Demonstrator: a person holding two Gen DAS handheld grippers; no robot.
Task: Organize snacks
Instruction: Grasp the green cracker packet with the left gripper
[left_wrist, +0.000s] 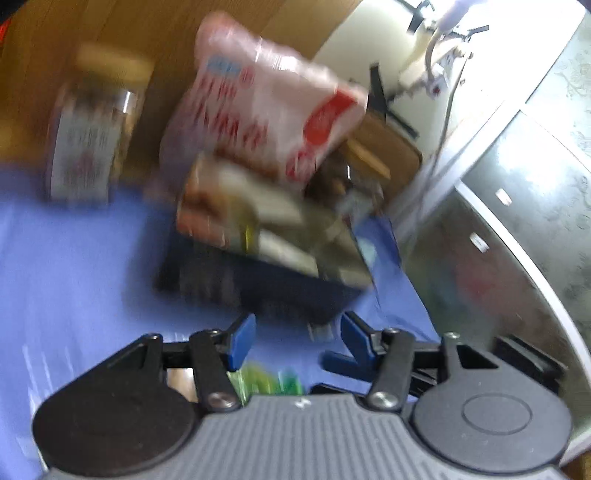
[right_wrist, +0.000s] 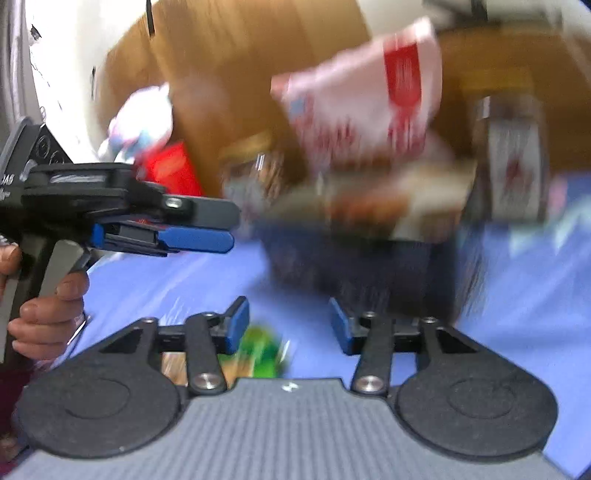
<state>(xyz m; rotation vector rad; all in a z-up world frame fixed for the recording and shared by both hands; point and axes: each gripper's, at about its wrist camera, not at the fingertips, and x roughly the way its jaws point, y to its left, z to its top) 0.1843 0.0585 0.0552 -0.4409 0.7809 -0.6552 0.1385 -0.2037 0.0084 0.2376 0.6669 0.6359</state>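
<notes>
In your left wrist view, going left to right, a clear jar (left_wrist: 92, 136) with a pale lid and a white label stands on the blue cloth (left_wrist: 74, 266) that covers the worktop. Just beside it sits a dark basket (left_wrist: 258, 284) stuffed with snack packs; a white and red snack bag (left_wrist: 273, 107) leans out of the top, above a brownish packet (left_wrist: 236, 210). Everything here is smeared by motion, so the print cannot be read. On the far right stands a shiny metal cabinet (left_wrist: 517, 221). Your left hand-held gripper (left_wrist: 297, 338) has its blue fingers spread, with nothing between them. A green wrapper (left_wrist: 266, 380) lies on the cloth just under it.

In your right wrist view, your left hand (right_wrist: 44, 302) grips the handle of the left hand-held gripper at the left edge, its fingers pointing toward the basket (right_wrist: 354, 266). A red packet (right_wrist: 173, 170) lies behind it. The white and red snack bag (right_wrist: 369, 99) tops the basket, and the jar (right_wrist: 513, 162) stands to its right. Your right hand-held gripper (right_wrist: 288, 325) is also spread and empty, close in front of the basket, with the green wrapper (right_wrist: 262, 350) below its left finger.
</notes>
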